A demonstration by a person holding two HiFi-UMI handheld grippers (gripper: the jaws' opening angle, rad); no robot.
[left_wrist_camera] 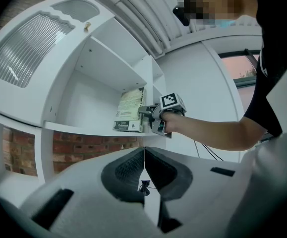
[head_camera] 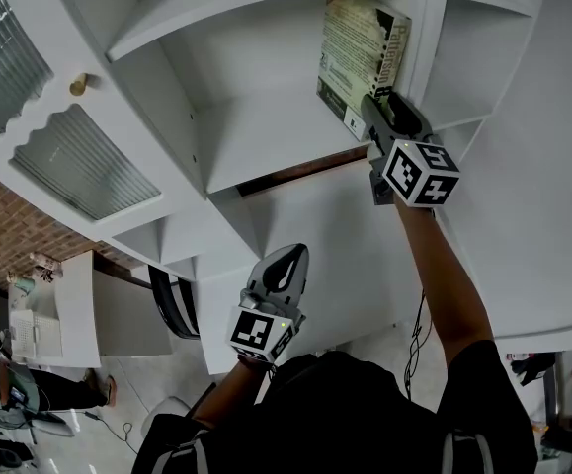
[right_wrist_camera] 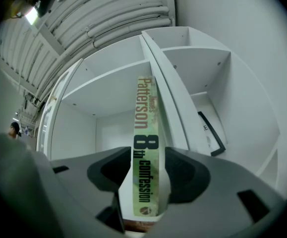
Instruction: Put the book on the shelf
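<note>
Head view: at the far left is a white cupboard door (head_camera: 78,166) with wavy glass and a little gold knob (head_camera: 80,84). Next, low down in the middle, the left gripper (head_camera: 287,265) is held close to the person's body. It points up and is well apart from the shelf (head_camera: 266,136). In the left gripper view its two jaws are pressed together, and there is nothing in them.

Further right, the book (head_camera: 360,52) stands upright on the white shelf. It is at the shelf's right end, just beside the side wall. The side that shows is pale green with lots of small print. The spine is yellow-green with big dark letters.

The right arm is stretched out to the shelf, and the right gripper (head_camera: 372,107) is at the book's spine. In the right gripper view its jaws are spread wide, one on each side of the spine, and they do not squeeze the book.
</note>
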